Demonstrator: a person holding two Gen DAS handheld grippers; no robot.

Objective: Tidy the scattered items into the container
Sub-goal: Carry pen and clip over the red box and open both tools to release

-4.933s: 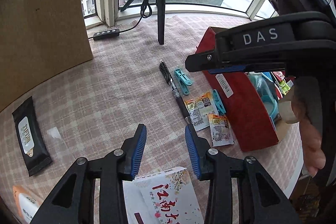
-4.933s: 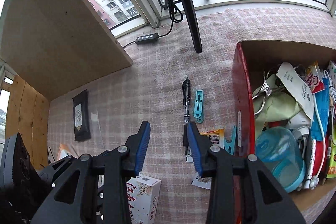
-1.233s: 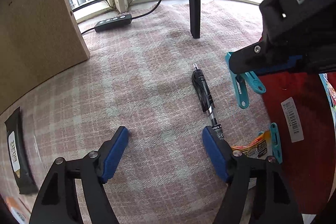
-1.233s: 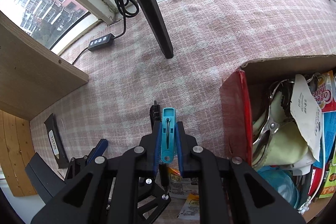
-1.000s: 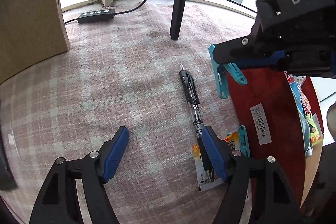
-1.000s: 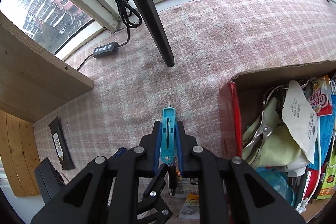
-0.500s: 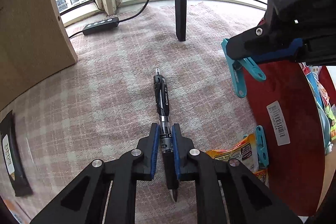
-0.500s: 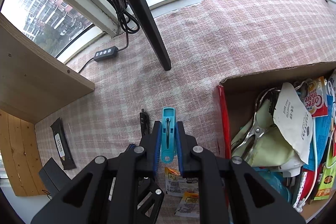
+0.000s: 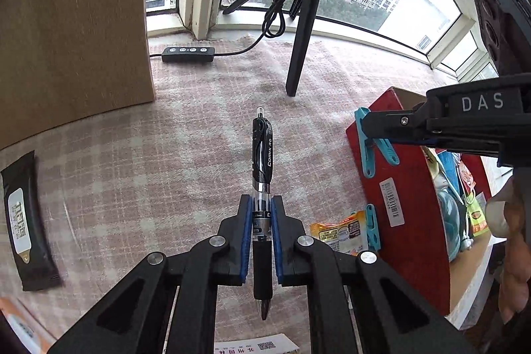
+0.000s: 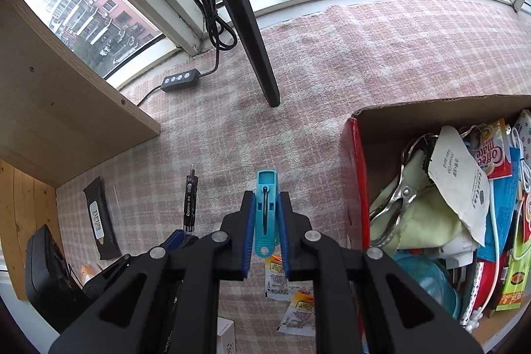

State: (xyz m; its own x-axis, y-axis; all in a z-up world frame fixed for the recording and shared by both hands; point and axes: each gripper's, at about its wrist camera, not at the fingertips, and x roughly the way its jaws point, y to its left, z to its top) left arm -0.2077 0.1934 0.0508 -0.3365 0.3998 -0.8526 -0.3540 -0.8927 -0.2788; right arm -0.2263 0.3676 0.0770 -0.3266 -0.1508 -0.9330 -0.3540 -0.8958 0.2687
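Observation:
My left gripper (image 9: 261, 211) is shut on a black pen (image 9: 262, 151), held by its clear barrel above the pink checked cloth, cap end pointing away. My right gripper (image 10: 265, 214) is shut on a teal clothes peg (image 10: 265, 204); from the left wrist view the peg (image 9: 368, 141) hangs just left of the red cardboard box (image 9: 408, 188). The box (image 10: 356, 161) lies to the right, full of packets, tongs and a blue bowl. A second teal peg (image 9: 372, 226) and snack sachets (image 9: 341, 233) lie on the cloth beside the box's red wall.
A black tripod leg (image 9: 300, 55) stands on the cloth ahead, with a cable controller (image 9: 187, 54) near the window. A wooden panel (image 9: 69, 32) rises at the left. A black wipes packet (image 9: 25, 221) lies at the far left. A person's hand (image 9: 511, 238) shows at right.
My left gripper closed on the pen and lifted it off the cloth. The right gripper kept its hold on the teal peg and drifted slightly toward the box.

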